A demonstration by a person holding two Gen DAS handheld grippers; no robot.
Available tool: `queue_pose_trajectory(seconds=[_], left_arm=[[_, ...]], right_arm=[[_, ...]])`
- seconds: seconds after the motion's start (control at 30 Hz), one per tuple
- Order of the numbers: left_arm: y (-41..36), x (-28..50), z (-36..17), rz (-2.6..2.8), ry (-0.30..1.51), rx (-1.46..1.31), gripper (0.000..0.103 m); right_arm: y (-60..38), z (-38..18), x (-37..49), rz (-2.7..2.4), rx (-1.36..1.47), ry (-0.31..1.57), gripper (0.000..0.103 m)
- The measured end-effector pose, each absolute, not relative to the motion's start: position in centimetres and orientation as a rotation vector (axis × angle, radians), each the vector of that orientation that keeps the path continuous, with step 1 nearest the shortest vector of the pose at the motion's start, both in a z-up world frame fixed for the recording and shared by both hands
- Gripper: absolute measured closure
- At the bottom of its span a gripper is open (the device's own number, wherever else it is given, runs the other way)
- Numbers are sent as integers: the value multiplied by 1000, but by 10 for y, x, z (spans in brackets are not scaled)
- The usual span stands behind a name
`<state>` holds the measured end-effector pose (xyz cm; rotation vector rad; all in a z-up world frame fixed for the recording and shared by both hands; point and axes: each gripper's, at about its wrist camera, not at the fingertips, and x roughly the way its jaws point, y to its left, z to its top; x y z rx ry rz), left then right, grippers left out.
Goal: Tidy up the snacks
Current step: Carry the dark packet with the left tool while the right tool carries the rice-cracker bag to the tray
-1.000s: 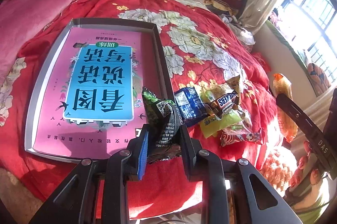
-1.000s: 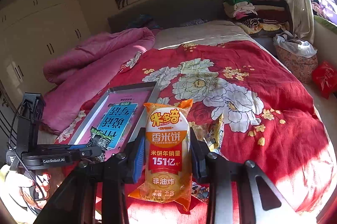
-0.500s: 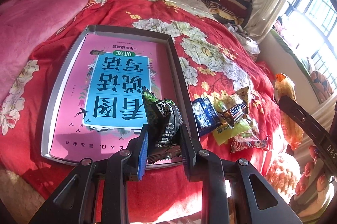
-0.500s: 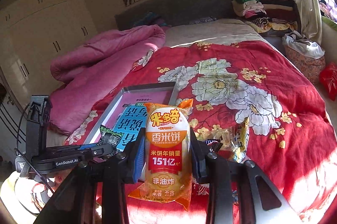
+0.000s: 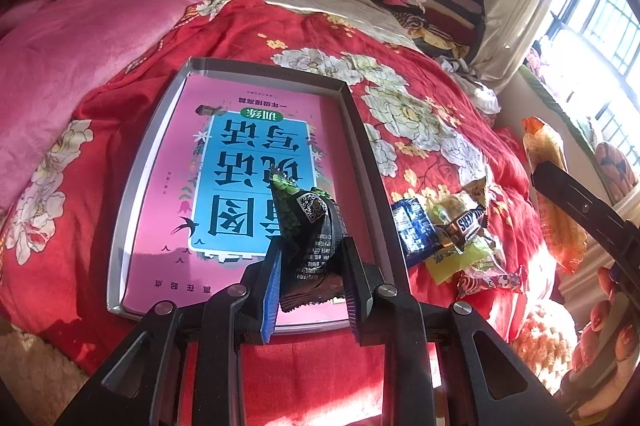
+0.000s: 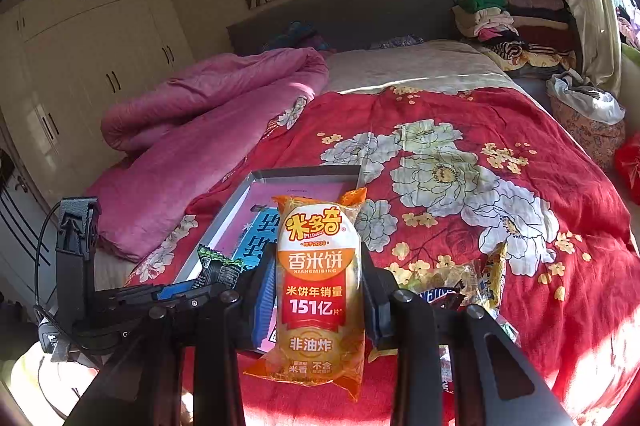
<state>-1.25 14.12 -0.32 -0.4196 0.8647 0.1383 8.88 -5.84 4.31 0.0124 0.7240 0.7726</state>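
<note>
Where the red floral bedspread [image 5: 400, 37] covers the bed, a shallow metal tray [image 5: 360, 129] lies flat, lined with a pink and blue printed sheet [image 5: 256, 161]. Left gripper [image 5: 312, 286]: jaws clamped on a black and green snack packet [image 5: 316, 234], held above the tray's near right part. Right gripper [image 6: 320, 294]: jaws clamped on an orange rice cracker pack [image 6: 320, 282], upright, label facing the camera, held over the bedspread near the tray's right edge. Loose snack pile [image 5: 456, 238]: on the bedspread just right of the tray, including a Snickers bar [image 5: 468, 222], a dark blue packet [image 5: 412, 230] and a yellow-green packet [image 5: 448, 258]. Pink quilt [image 5: 100, 13]: bunched left of the tray. Folded clothes [image 6: 508, 21]: stacked beside the headboard [image 6: 360, 9].
</note>
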Motion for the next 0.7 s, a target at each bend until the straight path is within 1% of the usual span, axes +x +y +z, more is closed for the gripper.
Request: queue_pose_trajectory(seconds=[0.7], left_arm=[[171, -11, -13, 157, 870, -460, 75]], right_arm=[[4, 43, 88, 844, -30, 730, 66]])
